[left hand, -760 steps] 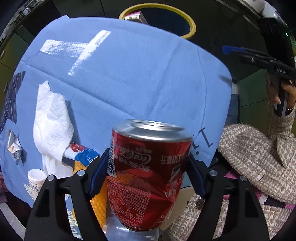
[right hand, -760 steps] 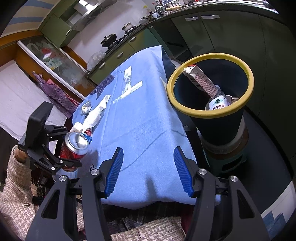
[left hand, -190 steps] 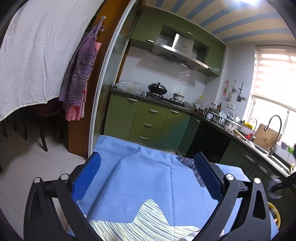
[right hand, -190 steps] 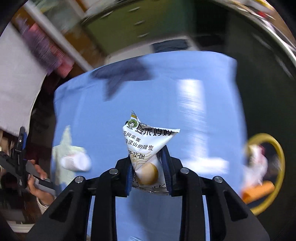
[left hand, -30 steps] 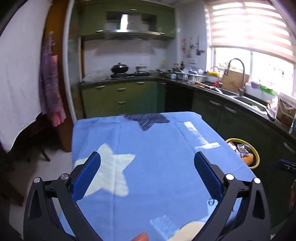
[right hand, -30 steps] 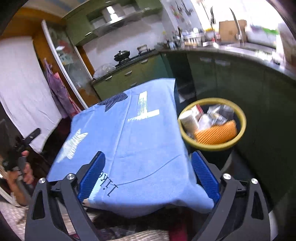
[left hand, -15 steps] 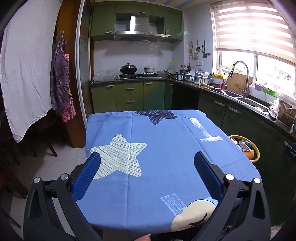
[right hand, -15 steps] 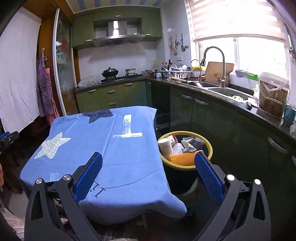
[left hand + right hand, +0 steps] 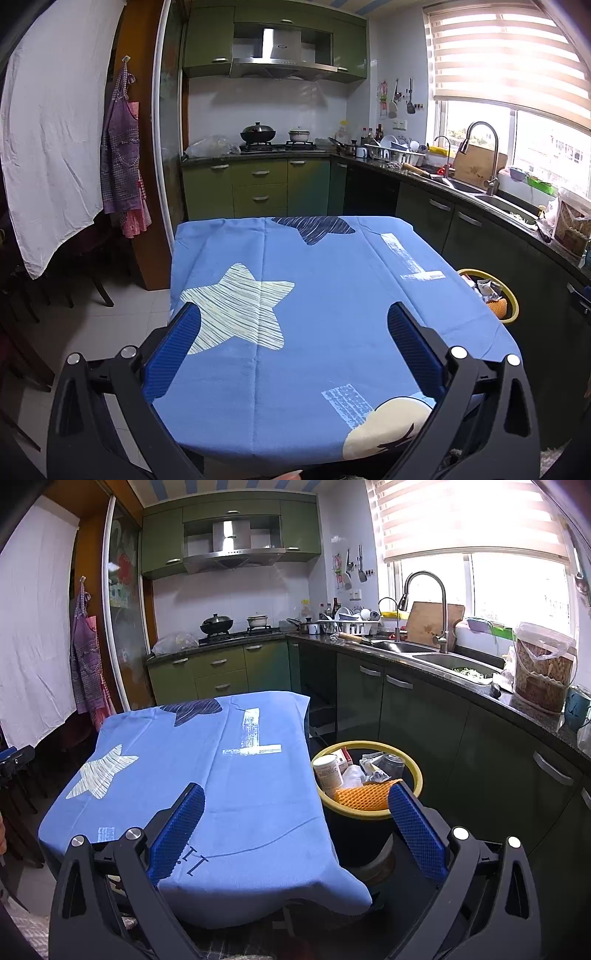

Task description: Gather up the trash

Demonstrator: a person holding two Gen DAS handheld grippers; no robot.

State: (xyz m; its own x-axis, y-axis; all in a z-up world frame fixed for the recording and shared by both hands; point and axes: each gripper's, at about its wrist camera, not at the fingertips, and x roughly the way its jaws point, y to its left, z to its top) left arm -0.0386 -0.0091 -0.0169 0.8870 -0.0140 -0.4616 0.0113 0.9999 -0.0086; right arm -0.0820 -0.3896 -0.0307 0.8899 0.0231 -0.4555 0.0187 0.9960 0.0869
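Beside the tablecloth [image 9: 240,794] edge stands the bin [image 9: 369,814]; both hand-held grippers gape wide, empty.

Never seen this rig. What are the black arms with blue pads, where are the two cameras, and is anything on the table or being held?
No robot here: a person holds one pair of hand-held tongs in each hand. Each picture comes from a fisheye camera on the tongs, looking forward along the two fingers.

In the left wrist view, the left tongs are open and hold nothing. In the right wrist view, the right tongs are open and hold nothing too.

Both look over a table under a blue tablecloth printed with stars; no trash shows on it. Beside the table stands a yellow-rimmed bin with trash in it, including an orange foam net and a white cup.
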